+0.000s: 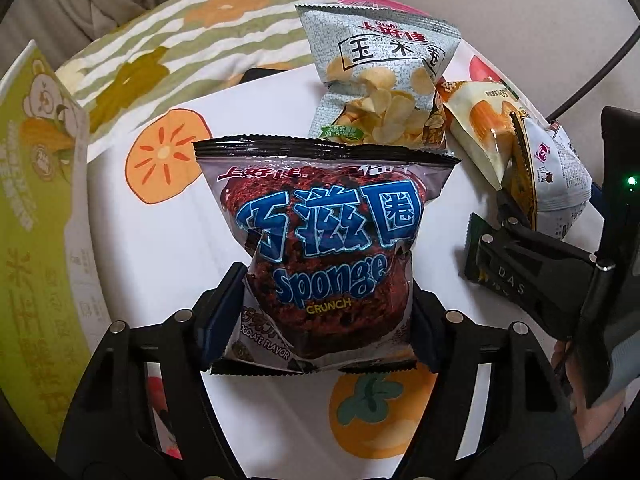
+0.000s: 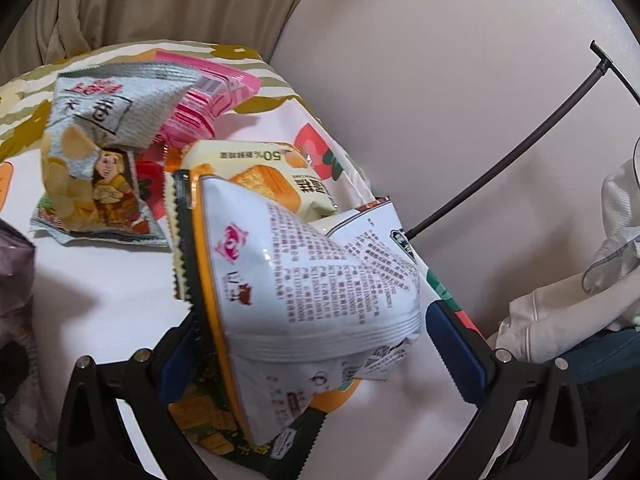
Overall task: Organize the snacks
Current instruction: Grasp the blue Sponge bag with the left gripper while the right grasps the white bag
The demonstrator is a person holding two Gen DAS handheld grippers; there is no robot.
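Note:
My left gripper point(image 1: 324, 316) is shut on a purple chocolate Sponge Crunch bag point(image 1: 320, 240), held upright above the table. My right gripper point(image 2: 316, 344) straddles a white snack bag with an orange edge point(image 2: 304, 280); the left pad touches it, the right pad stands a little off, so its grip is unclear. The right gripper also shows at the right of the left wrist view point(image 1: 516, 216). A grey corn-chip bag point(image 1: 384, 80), also seen from the right wrist point(image 2: 96, 152), a yellow cake packet point(image 2: 256, 176) and a pink packet point(image 2: 204, 92) lie behind.
A green snack box point(image 1: 36, 220) stands at the left. The white tablecloth point(image 1: 160, 240) has orange fruit prints. A dark green packet point(image 2: 240, 432) lies under the right gripper. A beige wall point(image 2: 440, 100), a curtain and a dark rod point(image 2: 520, 136) are behind.

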